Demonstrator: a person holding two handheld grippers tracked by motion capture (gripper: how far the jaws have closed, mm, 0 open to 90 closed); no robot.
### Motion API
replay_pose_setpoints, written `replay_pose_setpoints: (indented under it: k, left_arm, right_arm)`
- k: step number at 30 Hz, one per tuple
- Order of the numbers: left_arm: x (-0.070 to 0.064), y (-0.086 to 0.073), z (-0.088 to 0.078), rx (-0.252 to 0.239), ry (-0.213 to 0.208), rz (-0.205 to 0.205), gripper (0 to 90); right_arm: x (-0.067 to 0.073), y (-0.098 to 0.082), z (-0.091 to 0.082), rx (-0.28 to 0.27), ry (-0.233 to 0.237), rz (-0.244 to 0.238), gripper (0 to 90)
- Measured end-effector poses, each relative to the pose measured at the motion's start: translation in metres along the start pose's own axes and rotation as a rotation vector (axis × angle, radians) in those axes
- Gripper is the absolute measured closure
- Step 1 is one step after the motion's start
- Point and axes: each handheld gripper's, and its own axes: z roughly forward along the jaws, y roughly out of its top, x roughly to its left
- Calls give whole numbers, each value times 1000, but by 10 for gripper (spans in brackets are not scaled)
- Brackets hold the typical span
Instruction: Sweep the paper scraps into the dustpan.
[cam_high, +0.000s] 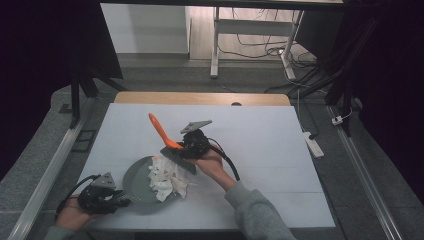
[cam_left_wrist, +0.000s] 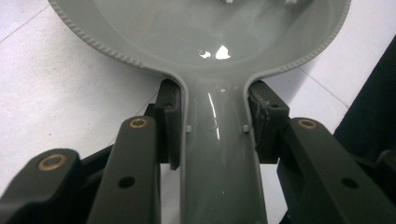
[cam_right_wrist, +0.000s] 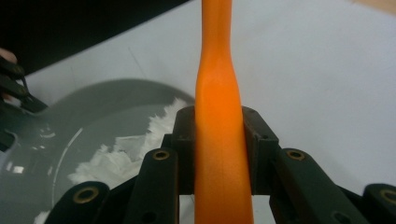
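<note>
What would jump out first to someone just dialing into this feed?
The bright orange brush handle, clamped in the right gripper near the table's middle, slants up to the left. Just below it, white crumpled paper scraps lie heaped across the right edge of the grey dustpan. The left gripper clamps the dustpan's handle at the near left.

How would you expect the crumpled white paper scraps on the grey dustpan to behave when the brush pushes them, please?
The crumpled white paper scraps look very light and floppy, so they would probably slide easily. Several hang over the grey plastic dustpan edge, so some may scatter on the table. The glossy pan surface probably offers little grip.
</note>
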Motion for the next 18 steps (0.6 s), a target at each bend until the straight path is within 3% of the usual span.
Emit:
replay_pose_setpoints:
  k: [4,8,14,18]
  left_arm:
    - [0,0,0,-1,1,1,619]
    - [0,0,0,-1,-1,0,619]
    - [0,0,0,-1,0,1,619]
    - [0,0,0,-2,-1,-1,619]
  right_arm:
    - [-7,3,-17,-53,-74,-9,703]
    - [-18,0,-25,-54,-121,4,703]
    - [-28,-10,-23,-50,-180,39,703]
    - [-33,-13,-17,-41,-184,53,703]
